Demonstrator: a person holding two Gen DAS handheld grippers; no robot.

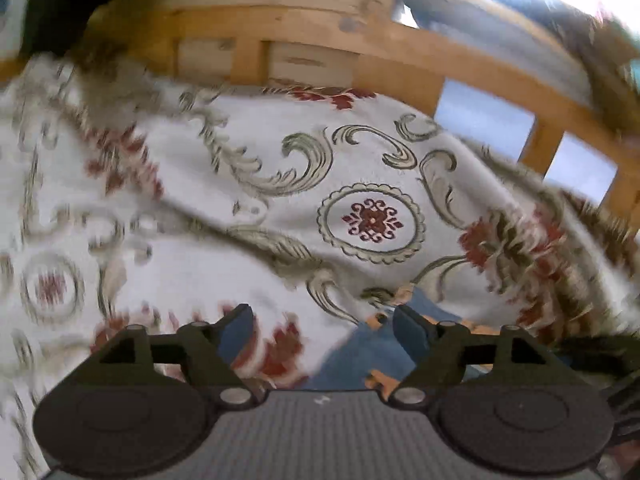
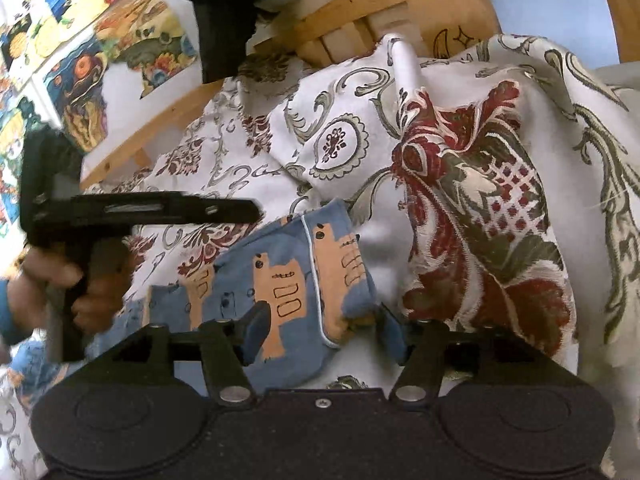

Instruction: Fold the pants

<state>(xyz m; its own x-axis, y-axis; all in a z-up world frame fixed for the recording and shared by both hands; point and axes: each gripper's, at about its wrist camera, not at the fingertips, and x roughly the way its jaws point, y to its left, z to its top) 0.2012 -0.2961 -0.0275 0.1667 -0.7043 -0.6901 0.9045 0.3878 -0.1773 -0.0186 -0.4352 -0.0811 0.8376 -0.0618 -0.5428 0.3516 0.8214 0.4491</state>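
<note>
Both hand-held grippers gape wide, empty. Blue cotton pants with orange patches (image 2: 288,280) lie bunched on the floral bedspread (image 2: 480,184), long axis leftward; right hand-held gripper (image 2: 320,328) straddles them, nearer than left hand-held gripper (image 1: 322,320).

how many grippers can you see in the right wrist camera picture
2. The right gripper sits bottom centre over the pants; the left gripper is at the left, held by a hand.

The pants (image 2: 280,276) are soft matt blue cloth with orange print. The bedspread (image 2: 460,184) is thick woven fabric, and the bed frame (image 1: 304,28) is bare knotty wood. Matt black plastic forms the fingers (image 2: 258,320).
</note>
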